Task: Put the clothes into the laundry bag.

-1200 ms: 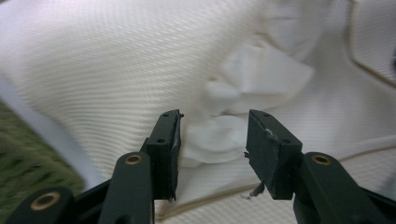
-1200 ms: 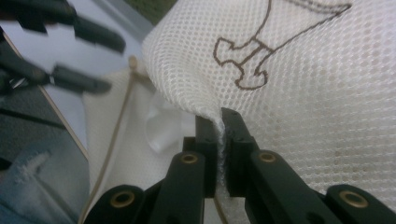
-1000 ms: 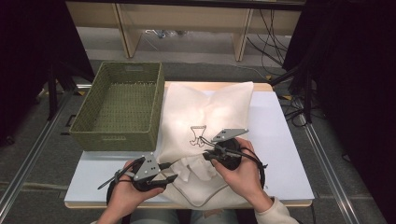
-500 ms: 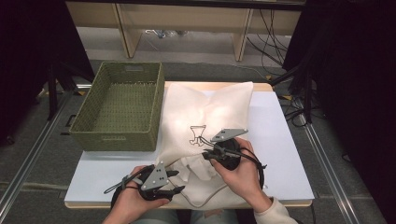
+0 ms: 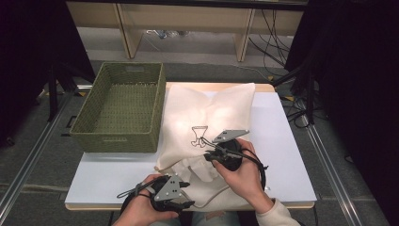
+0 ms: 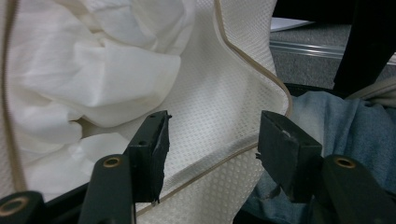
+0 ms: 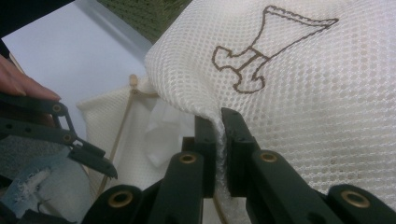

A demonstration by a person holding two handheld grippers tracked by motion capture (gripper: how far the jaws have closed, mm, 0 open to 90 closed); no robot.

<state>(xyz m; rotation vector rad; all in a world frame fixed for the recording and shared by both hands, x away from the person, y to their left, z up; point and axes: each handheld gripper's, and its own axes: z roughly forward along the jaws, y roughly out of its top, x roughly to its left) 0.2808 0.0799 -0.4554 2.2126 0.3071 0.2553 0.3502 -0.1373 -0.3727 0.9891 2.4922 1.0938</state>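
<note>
A white mesh bag (image 5: 211, 108) with a brown stitched emblem (image 5: 199, 134) lies across the table, its mouth toward me and white cloth (image 6: 93, 70) bunched inside. My right gripper (image 5: 208, 155) is shut on a fold of the mesh just below the emblem (image 7: 261, 51), its jaws pinched together (image 7: 219, 126). My left gripper (image 5: 186, 201) sits at the table's front edge by the bag's mouth. Its jaws (image 6: 212, 135) have just been opening and stand apart. The bag's beige-trimmed edge (image 6: 247, 60) lies between and beyond them, with no pad pressing on it.
A green woven basket (image 5: 117, 139) stands at the left of the white table (image 5: 287, 141), touching the bag's side. Wooden frame legs and cables sit on the floor behind. My lap in blue jeans (image 6: 341, 126) is just under the front edge.
My left gripper has slid right along the front edge to the bag's mouth and its jaws have spread wider. The right gripper has kept its place and grip.
</note>
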